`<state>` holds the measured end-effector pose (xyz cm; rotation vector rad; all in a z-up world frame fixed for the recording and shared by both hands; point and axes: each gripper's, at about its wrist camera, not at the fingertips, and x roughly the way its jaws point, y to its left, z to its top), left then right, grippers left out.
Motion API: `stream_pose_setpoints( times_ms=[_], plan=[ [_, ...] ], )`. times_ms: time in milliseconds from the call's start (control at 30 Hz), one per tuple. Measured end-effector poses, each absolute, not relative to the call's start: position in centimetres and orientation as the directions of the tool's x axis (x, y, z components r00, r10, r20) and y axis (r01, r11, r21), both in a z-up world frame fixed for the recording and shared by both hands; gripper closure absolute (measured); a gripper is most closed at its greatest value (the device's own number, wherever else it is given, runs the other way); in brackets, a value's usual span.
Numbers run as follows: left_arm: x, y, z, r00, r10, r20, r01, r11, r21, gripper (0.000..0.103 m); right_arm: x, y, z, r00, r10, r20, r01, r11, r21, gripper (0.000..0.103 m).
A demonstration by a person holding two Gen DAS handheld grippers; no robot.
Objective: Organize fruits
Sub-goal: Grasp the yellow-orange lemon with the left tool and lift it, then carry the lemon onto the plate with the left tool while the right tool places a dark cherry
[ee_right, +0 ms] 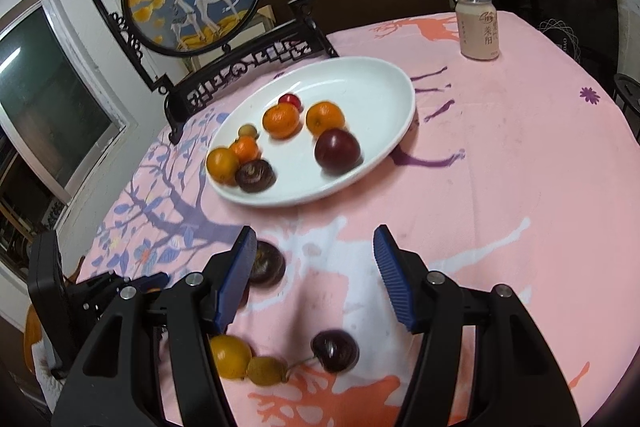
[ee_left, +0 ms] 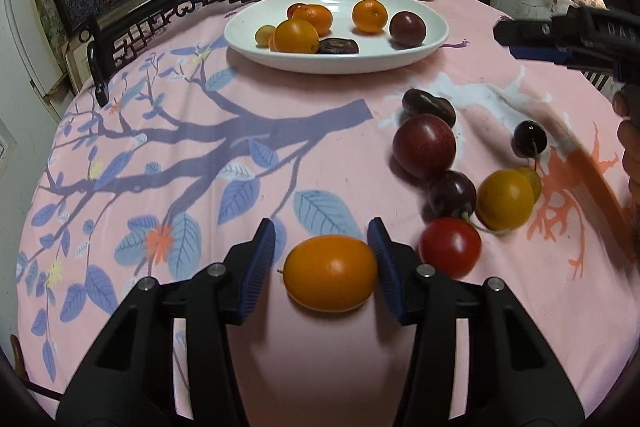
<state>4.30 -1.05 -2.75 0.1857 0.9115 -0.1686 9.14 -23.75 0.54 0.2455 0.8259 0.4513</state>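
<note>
Pickup step: left gripper [ee_left: 322, 247] jaws narrow around kumquat [ee_left: 330, 272], one pad touching; next squeeze, carry to plate [ee_left: 434, 39]. Right gripper [ee_right: 316, 267] jaws wide, empty.

Glossy white plate [ee_left: 438, 27], seemingly ceramic, on matt pink cloth [ee_left: 304, 155]; ribbed blue fingers [ee_left: 262, 259].

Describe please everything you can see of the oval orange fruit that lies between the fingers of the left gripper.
The oval orange fruit is smooth and glossy, like a kumquat, with a tiny stem nub at its left end. It lies on its side on the pink tablecloth, between the blue ribbed fingers of the left gripper. The right finger meets its end; a small gap shows at the left finger. No other fruit touches it.
</note>
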Motion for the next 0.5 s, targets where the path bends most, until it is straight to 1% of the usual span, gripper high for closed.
stream_pose_setpoints(
  times_ms=[33,67,133,167,200,233,300,333,400,500],
  plan=[
    [4.1,-1.0,-2.8,0.603,-0.058,-0.796,0.217,0.972,0.093,0.035,8.9,-23.8,0.3,0.584,0.478,-0.655,-0.292,0.878,0.380,0.042],
    [3.9,-0.9,-2.7,0.607,-0.046,-0.793,0.207,0.973,0.102,0.029,8.7,-23.8,0.1,0.577,0.480,-0.661,-0.295,0.877,0.379,0.042],
    [3.6,-0.8,-2.6,0.610,-0.054,-0.791,0.207,0.974,0.093,0.029,8.3,-23.8,-0.4,0.565,0.481,-0.670,-0.301,0.877,0.376,0.042],
    [3.5,-0.8,-2.6,0.609,-0.056,-0.791,0.207,0.974,0.090,0.029,8.1,-23.8,-0.6,0.561,0.480,-0.675,-0.303,0.877,0.372,0.042],
    [3.4,-0.7,-2.6,0.608,-0.056,-0.792,0.208,0.974,0.091,0.034,7.9,-23.8,-0.8,0.556,0.476,-0.681,-0.303,0.879,0.368,0.042],
    [3.3,-0.7,-2.7,0.602,-0.058,-0.797,0.211,0.973,0.089,0.042,7.9,-23.8,-1.1,0.551,0.475,-0.686,-0.300,0.880,0.369,0.042],
    [2.9,-0.6,-2.6,0.594,-0.074,-0.801,0.220,0.973,0.073,0.049,7.7,-24.2,-1.8,0.534,0.479,-0.697,-0.290,0.878,0.382,0.042],
    [2.6,-0.5,-2.6,0.594,-0.079,-0.801,0.221,0.973,0.068,0.054,7.7,-24.6,-2.1,0.527,0.479,-0.702,-0.278,0.878,0.390,0.042],
    [2.1,-0.4,-2.5,0.593,-0.093,-0.800,0.227,0.972,0.055,0.058,7.8,-25.1,-2.3,0.528,0.479,-0.701,-0.261,0.877,0.403,0.042],
    [2.1,-0.3,-2.5,0.597,-0.092,-0.797,0.217,0.975,0.050,0.058,7.8,-25.2,-2.3,0.532,0.477,-0.699,-0.256,0.878,0.405,0.042]
  ],
)
